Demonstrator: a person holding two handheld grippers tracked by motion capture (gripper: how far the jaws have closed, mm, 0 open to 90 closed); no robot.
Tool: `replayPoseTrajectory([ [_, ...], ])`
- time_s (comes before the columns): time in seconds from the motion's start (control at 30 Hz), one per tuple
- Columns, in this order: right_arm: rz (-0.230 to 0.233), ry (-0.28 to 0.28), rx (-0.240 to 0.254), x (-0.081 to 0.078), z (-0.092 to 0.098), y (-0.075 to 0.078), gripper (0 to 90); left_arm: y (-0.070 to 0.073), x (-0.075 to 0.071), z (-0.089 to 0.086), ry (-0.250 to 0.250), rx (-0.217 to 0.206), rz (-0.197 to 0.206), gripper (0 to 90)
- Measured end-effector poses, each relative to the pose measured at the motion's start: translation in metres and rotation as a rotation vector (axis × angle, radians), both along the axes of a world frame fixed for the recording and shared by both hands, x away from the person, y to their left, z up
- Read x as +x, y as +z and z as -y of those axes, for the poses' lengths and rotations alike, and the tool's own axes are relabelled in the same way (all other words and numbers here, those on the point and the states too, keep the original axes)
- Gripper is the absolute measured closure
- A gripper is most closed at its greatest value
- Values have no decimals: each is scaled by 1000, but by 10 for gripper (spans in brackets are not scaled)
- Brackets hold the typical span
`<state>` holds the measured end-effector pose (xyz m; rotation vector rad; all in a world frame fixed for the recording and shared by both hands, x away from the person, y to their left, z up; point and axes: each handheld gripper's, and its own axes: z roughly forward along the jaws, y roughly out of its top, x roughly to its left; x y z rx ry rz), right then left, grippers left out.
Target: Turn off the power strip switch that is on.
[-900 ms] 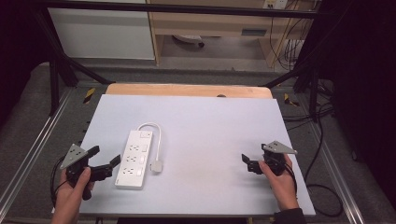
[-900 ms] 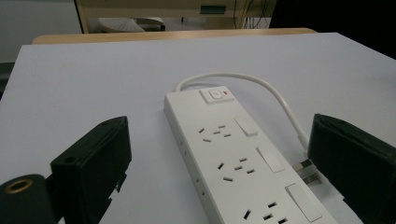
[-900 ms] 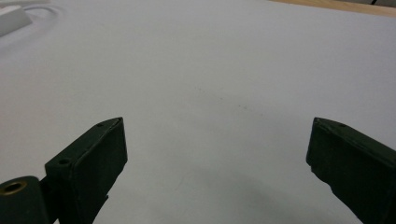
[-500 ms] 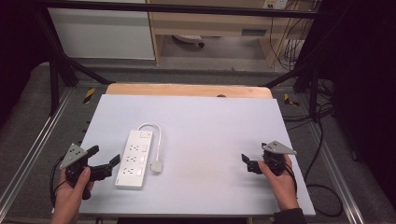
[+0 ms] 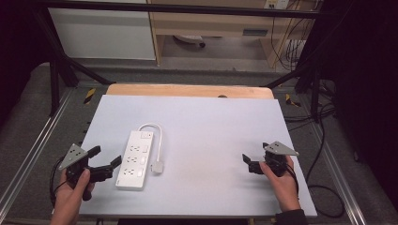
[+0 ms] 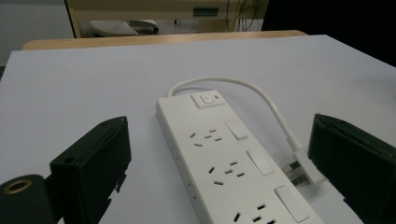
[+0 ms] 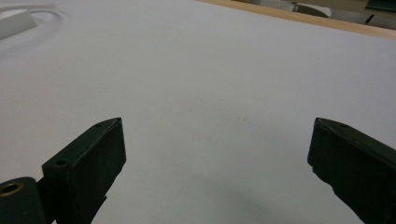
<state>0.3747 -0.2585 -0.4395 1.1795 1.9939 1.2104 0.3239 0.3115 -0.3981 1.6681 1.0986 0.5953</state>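
Observation:
A white power strip [image 5: 134, 159] lies flat on the white table top [image 5: 211, 126], left of centre, with its short cord looping round to a plug [image 5: 156, 167] beside it. In the left gripper view the power strip [image 6: 224, 158] runs up between my jaws, its switch [image 6: 207, 99] at the far end and the plug [image 6: 299, 170] at the right. My left gripper [image 5: 104, 160] hovers open just left of the strip, not touching it. My right gripper [image 5: 253, 157] stands open over bare table at the right, with nothing between its jaws [image 7: 215, 172].
A wooden strip [image 5: 187, 90] edges the table's far side. Metal rails [image 5: 28, 154] run along both sides, with cables [image 5: 324, 187] on the floor at the right. A corner of the power strip [image 7: 16, 21] shows far off in the right gripper view.

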Motion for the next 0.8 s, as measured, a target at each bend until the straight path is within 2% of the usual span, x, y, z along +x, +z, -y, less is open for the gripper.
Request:
replayPoseTrajectory([
  [0.27,-4,1,0,-1,0,1,48,4,0,3,39,0,10,49],
  [0.33,-8,0,43,-2,1,2,50,4,0,4,40,-9,13,49],
  [0.47,-8,4,64,-2,3,3,48,5,2,7,19,-15,9,48],
  [0.53,-7,3,62,-2,3,4,47,5,4,9,18,-10,-4,49],
  [0.8,-2,5,40,-3,1,3,45,17,11,18,24,-13,17,61],
])
